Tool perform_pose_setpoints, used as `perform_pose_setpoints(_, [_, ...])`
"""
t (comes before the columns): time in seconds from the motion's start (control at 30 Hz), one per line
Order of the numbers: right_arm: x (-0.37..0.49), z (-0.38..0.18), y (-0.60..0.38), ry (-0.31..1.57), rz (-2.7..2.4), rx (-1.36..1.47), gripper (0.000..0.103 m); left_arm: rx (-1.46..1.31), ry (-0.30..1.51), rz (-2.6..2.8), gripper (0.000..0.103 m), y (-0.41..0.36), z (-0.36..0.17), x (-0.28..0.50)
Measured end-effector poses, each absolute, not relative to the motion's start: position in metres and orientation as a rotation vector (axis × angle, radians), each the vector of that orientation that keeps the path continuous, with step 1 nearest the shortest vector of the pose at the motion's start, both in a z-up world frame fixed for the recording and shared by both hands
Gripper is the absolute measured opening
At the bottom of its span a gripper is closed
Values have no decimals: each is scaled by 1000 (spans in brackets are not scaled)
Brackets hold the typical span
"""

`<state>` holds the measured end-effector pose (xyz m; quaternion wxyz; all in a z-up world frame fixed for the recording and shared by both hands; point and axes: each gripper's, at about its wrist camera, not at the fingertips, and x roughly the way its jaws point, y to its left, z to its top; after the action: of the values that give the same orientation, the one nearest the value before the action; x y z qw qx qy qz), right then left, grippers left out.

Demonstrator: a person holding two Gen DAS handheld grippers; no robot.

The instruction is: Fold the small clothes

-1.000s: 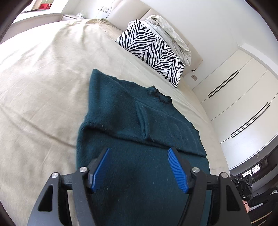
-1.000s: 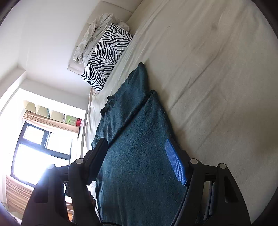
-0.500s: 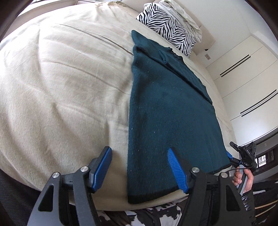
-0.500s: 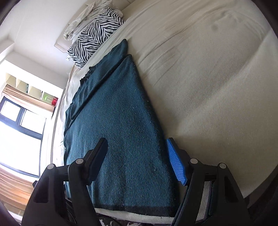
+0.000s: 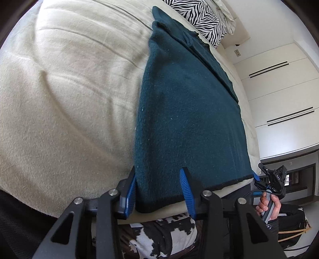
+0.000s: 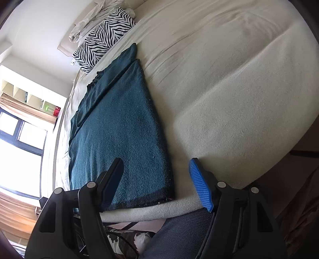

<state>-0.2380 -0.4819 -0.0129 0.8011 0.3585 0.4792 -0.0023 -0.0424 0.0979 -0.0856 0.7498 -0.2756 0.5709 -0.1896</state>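
Observation:
A dark teal knit sweater [image 5: 185, 111] lies flat on the beige bed [image 5: 65, 95], sleeves folded in, hem at the near edge. My left gripper [image 5: 159, 191] is open at the hem's left corner, its jaws on either side of that corner. The sweater also shows in the right wrist view [image 6: 119, 131]. My right gripper [image 6: 157, 183] is open at the hem's other corner, one finger over the cloth, the other over bare bed. The right gripper also shows in the left wrist view [image 5: 273, 177], held in a hand.
A zebra-print pillow [image 6: 103, 39] and crumpled white bedding [image 6: 87, 18] lie at the head of the bed. White wardrobe doors [image 5: 283, 95] stand beside the bed. A window [image 6: 18, 143] is at the left in the right wrist view.
Both grippers have drawn back from over the sweater's middle to its hem at the near bed edge. Both stay open. The sweater has not moved.

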Motion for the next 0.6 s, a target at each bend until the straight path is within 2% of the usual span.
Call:
perform_pose_setpoints(0.13, [-239,-13,-479,1078,-3,758,67,-601,1270,-420,17,97,-89,-42])
perform_pose_setpoints(0.33, [-237,-15,-466,1114,45,759,67,-606,1268,-433,10,95,-88,-42])
perform_pose_setpoints(0.4, [-235,-17,-463,1120,53,764,61,-606,1264,-438,10,96,-87,-43])
perform_pose_setpoints(0.47, [-233,-21,-462,1130,58,776,43,-609,1261,-444,9,98,-87,-44])
perform_pose_setpoints(0.53, [-231,-26,-460,1145,57,772,29,-608,1258,-448,9,98,-86,-46])
perform_pose_setpoints(0.6, [-232,-28,-460,1138,52,774,21,-604,1253,-452,8,97,-84,-46])
